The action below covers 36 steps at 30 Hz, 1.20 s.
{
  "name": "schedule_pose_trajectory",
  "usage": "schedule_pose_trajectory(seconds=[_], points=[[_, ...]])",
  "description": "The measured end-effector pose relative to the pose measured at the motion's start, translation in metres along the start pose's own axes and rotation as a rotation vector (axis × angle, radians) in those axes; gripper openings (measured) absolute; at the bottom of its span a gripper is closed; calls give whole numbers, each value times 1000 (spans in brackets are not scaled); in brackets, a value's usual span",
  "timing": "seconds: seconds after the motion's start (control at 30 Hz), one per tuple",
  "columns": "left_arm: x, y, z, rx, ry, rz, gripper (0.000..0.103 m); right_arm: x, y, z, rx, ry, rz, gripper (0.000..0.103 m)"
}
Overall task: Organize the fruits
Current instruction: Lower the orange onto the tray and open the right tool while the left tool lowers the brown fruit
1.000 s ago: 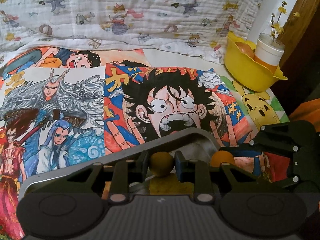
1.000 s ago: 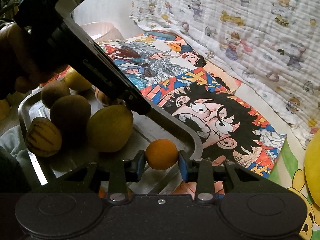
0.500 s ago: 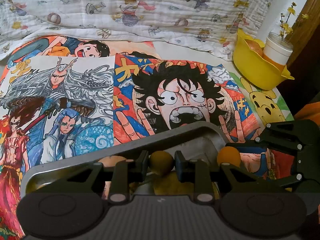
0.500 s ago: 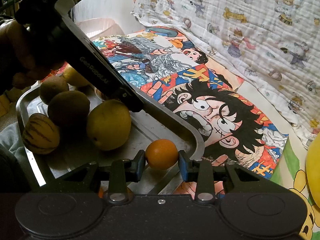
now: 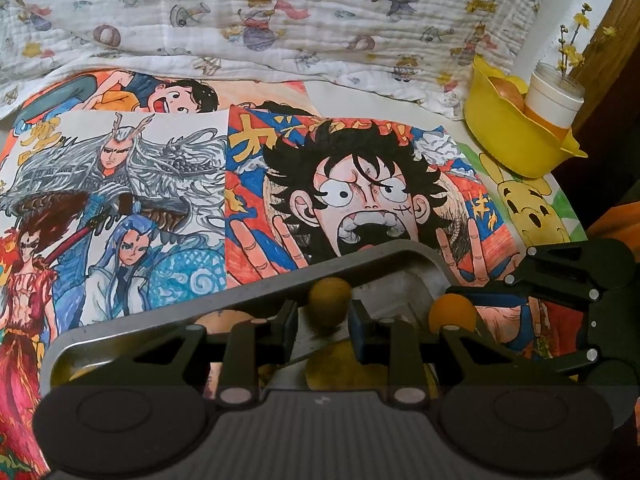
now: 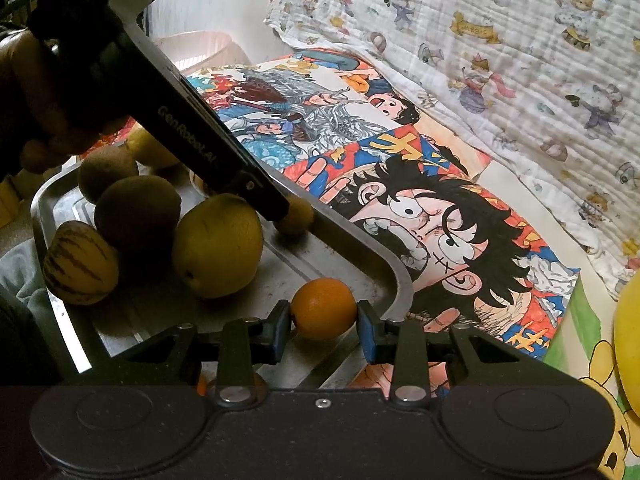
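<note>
My left gripper (image 5: 323,322) is shut on a small brown round fruit (image 5: 330,301) and holds it above the metal tray (image 5: 256,288). It shows in the right wrist view (image 6: 298,220) too, at the tip of the left gripper. My right gripper (image 6: 323,330) is shut on a small orange (image 6: 323,308) over the tray's near corner (image 6: 394,280). The orange also shows in the left wrist view (image 5: 452,312). On the tray lie a yellow pear-like fruit (image 6: 218,244), two brown kiwis (image 6: 138,210), a striped yellow melon (image 6: 80,268) and a lemon (image 6: 148,148).
A yellow bowl (image 5: 516,140) holding a fruit and a white cup stands at the far right of the left wrist view; its edge shows in the right wrist view (image 6: 628,344). Cartoon posters (image 5: 360,184) cover the surface. A printed quilt (image 5: 280,20) lies behind.
Both grippers have lifted slightly with their fruits still held; the view has pulled back from the tray, and the small brown fruit now shows at the left gripper's tip in the right wrist view.
</note>
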<state>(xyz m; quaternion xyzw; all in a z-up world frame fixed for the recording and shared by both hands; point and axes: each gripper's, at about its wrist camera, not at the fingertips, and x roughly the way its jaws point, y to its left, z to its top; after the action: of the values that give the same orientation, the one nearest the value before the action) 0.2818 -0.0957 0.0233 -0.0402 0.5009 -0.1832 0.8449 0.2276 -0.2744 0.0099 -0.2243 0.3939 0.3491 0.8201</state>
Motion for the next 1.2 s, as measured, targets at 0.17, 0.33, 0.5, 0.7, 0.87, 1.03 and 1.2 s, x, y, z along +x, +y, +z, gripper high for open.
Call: schedule_pose_trajectory(seconds=[0.17,0.33,0.5,0.7,0.87,1.03,1.2], points=[[0,1,0,-2,-1,0,31,0,0,0,3,-3,1,38],[0,2,0,-15,-1,-7,31,-1,-1,1,7,-10,-6,38],[-1,3,1,-30,-1,-12,33,-3,-2,0,11,-9,-8,38],[-1,2,1,-33,-3,-12,36,-4,0,-1,13,-11,-12,40],[-4,0,0,-38,-10,-16,44,-9,1,-2,24,-21,-21,46],[-10,-1,-1,-41,-24,-22,59,-14,2,-2,38,-33,-32,53],[-19,-2,-1,-32,-47,-5,74,-19,3,-4,49,-50,-42,61]])
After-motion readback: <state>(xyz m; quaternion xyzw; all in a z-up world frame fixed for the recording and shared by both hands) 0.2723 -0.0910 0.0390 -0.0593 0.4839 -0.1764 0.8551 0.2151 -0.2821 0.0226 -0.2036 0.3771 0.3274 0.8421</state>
